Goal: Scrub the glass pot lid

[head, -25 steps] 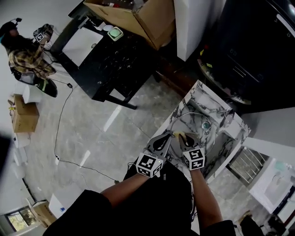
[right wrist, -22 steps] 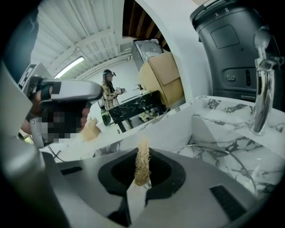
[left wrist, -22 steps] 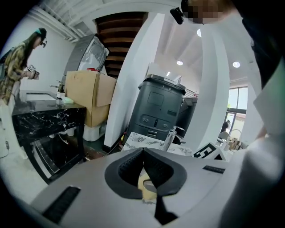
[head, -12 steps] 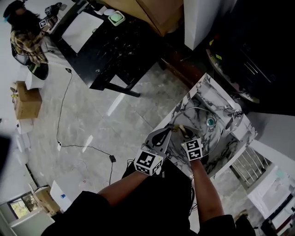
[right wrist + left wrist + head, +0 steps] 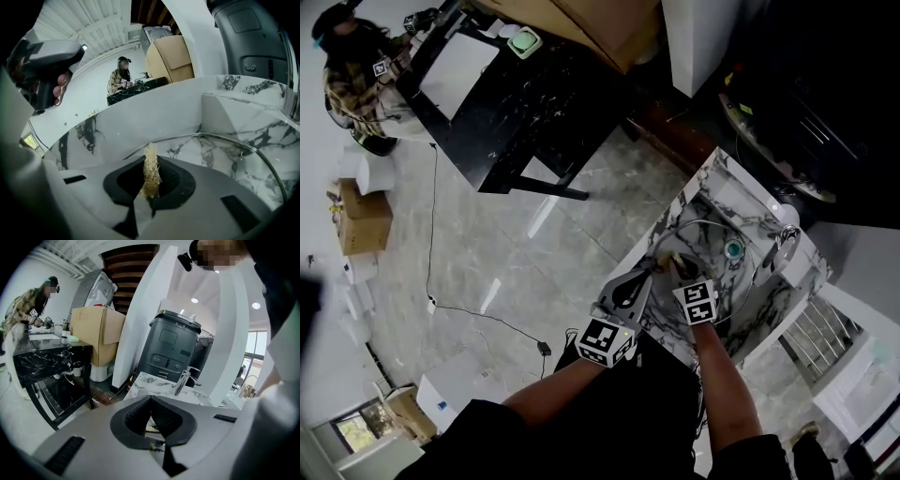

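One round glass pot lid (image 5: 713,246) lies in one white marble sink (image 5: 705,200). Two grippers: left gripper (image 5: 649,268) jaws narrow, pinching the lid rim at 9 o'clock. Right gripper (image 5: 680,273) jaws clamp one tan fibrous scrubber (image 5: 151,173) at the lid's 7 o'clock.

Right tool (image 5: 679,266) and its scrubber (image 5: 151,168) nudged slightly farther across glass pot lid (image 5: 709,246), seemingly.

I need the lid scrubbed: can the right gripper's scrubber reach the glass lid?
Probably yes: the right gripper holds the scrubber right by the glass lid in the sink, with nothing between them.
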A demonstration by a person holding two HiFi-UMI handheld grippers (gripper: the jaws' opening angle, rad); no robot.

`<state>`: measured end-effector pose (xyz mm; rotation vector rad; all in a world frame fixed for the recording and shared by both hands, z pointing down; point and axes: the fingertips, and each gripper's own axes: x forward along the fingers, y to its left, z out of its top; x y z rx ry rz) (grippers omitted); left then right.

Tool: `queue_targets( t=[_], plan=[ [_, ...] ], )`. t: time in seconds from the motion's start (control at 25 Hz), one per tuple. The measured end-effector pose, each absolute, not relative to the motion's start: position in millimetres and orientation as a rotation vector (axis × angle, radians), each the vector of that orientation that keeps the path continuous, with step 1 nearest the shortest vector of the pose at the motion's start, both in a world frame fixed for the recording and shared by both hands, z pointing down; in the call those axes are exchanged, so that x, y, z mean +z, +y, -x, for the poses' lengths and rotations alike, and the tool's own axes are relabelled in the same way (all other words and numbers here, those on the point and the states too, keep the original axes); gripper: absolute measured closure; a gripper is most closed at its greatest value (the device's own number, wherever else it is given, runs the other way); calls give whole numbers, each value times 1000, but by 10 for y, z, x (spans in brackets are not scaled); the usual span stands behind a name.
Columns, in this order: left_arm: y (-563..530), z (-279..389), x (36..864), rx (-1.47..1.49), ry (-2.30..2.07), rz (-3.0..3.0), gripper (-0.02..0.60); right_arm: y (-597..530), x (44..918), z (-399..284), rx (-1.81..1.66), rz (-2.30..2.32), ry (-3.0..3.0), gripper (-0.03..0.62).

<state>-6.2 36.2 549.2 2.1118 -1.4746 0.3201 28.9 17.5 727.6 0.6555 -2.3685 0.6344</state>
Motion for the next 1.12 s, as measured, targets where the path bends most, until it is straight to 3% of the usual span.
queue_targets(
  t=[1.12],
  plan=[
    [116,-123,5432,339,-1323,-2211,566,-347,7373,-729,640,-969,-2249,536]
  ],
)
